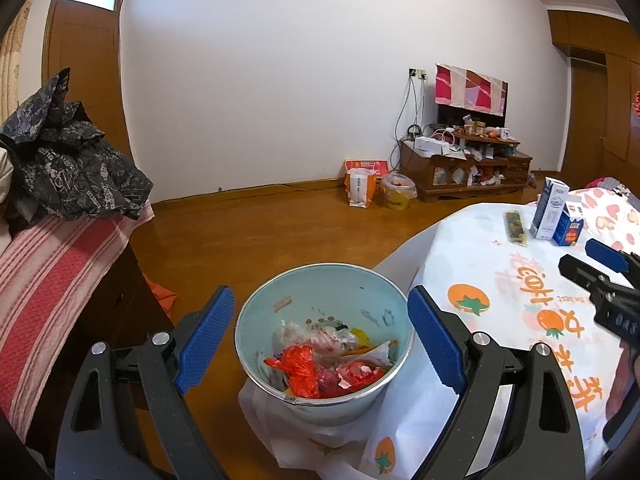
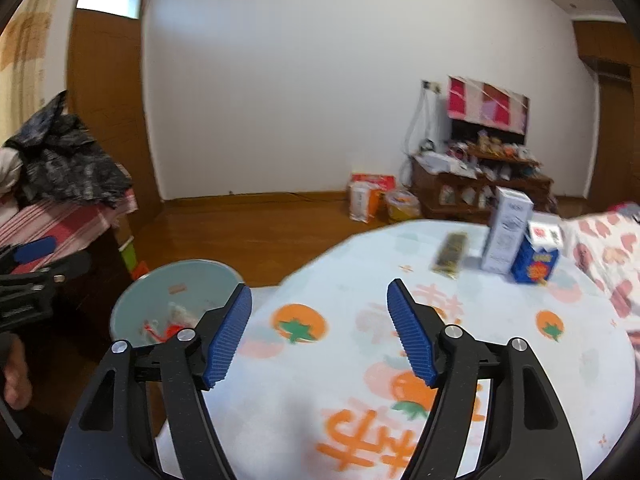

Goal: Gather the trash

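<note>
- The trash bin (image 1: 324,344), a pale blue round bucket, stands on the wooden floor (image 1: 256,236) just beside the edge of the table; the hanging tablecloth (image 1: 516,304) touches its base.
- Inside it lies crumpled trash (image 1: 320,364): orange-red plastic, clear film and a torn wrapper.
- The left gripper (image 1: 320,344) hangs above the bin, its blue pads (image 1: 204,344) spread wide apart with nothing between them.
- The right gripper (image 2: 320,332) is over the table with its fingers likewise apart and empty; the bin (image 2: 176,300) sits to its left.
- On the far part of the table (image 2: 440,360) stand a tall white carton (image 2: 506,236) and a smaller blue carton (image 2: 536,260), touching or nearly so.
- A dark flat wrapper (image 2: 450,254) lies just left of the cartons.
- Left of the bin, a dark jacket (image 1: 72,164) is heaped on a striped red cover (image 1: 52,280).
</note>
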